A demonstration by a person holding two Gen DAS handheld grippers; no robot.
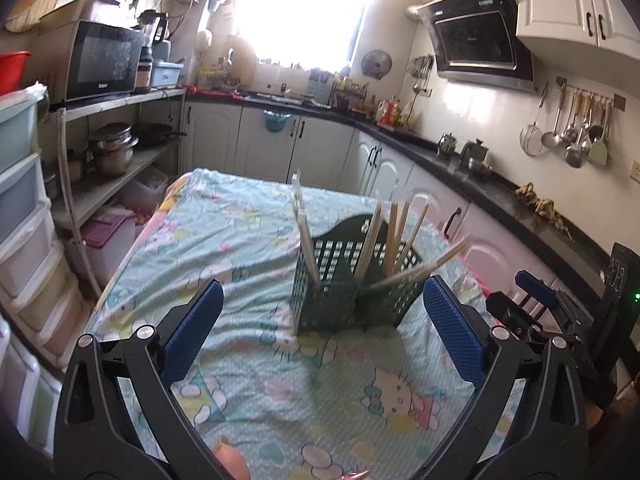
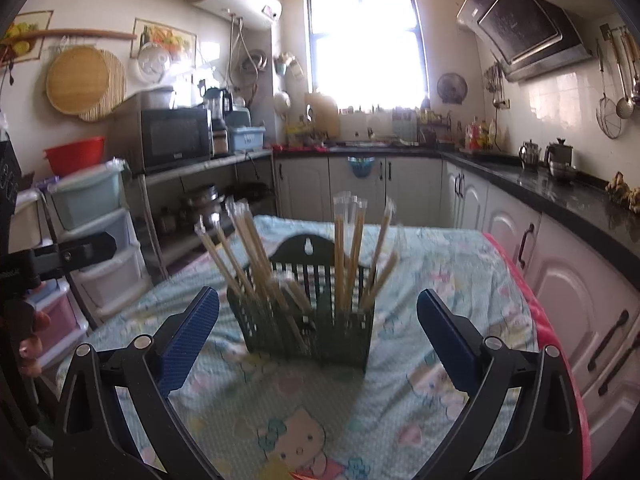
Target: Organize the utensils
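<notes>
A dark green slotted utensil basket stands upright on the cartoon-print tablecloth; it also shows in the right wrist view. Several wrapped chopsticks lean in its compartments, and they show in the right wrist view too. My left gripper is open and empty, just in front of the basket. My right gripper is open and empty, with the basket between and beyond its fingers. The right gripper shows at the right edge of the left wrist view.
The table edge drops off at left toward stacked plastic drawers and a metal shelf with pots. A black counter with white cabinets runs along the right. Ladles hang on the wall.
</notes>
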